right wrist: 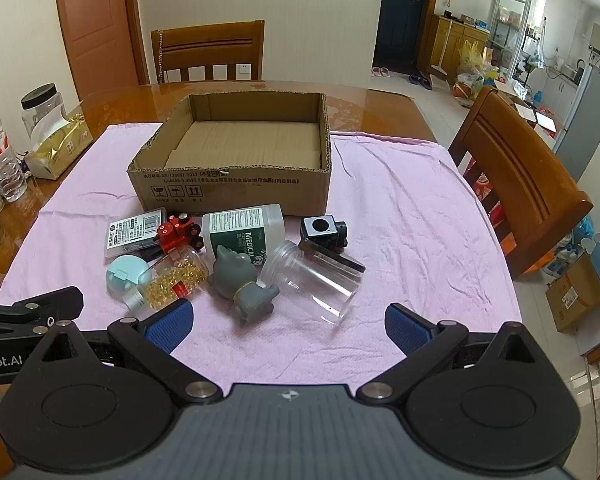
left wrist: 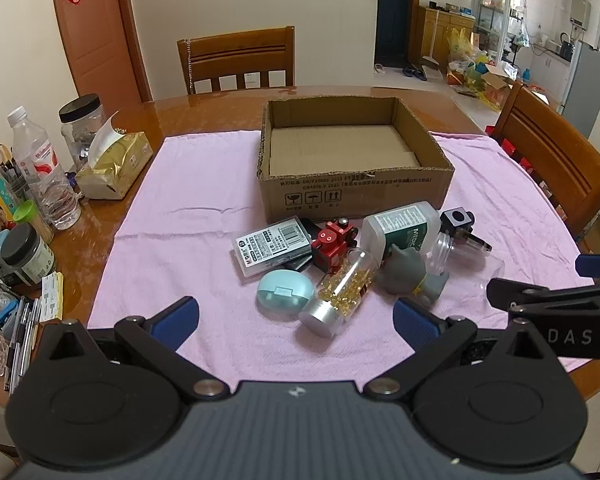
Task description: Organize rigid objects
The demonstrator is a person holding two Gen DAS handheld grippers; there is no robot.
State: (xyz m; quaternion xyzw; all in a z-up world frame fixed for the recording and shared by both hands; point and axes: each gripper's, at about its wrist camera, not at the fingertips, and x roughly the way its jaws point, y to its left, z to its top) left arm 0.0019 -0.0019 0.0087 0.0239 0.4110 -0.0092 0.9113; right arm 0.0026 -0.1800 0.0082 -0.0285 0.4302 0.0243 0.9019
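Dining room, wooden counter [left wrist: 204,114] with a pink cloth [left wrist: 188,216] spread over the work zone, likely to stop hard items sliding. One open cardboard box [left wrist: 356,194] sits at the cloth's far middle, empty, so it's presumably the drop target and nothing is sorted yet. The pile lies just in front of the box, bunched and partly overlapping, within reach of both tools. Count: one flat labelled case [left wrist: 272,246], one red toy robot [left wrist: 334,245], one white medical bottle [left wrist: 402,226] on its side, one black cube gadget [left wrist: 458,224], one clear empty jar [right wrist: 316,284] on its side, one capsule bottle [left wrist: 342,290] on its side, one mint oval case [left wrist: 286,290], one grey figurine [left wrist: 410,274] toppled; a dark item under the flat case is too hidden to name. Left hand-held gripper [left wrist: 296,318] hovers near the pile, jaws wide, holding nothing. Right hand-held gripper [right wrist: 288,322] likewise wide and empty, in front of the clear jar. Two chairs at the counter. Clutter on the left edge looks out of scope.
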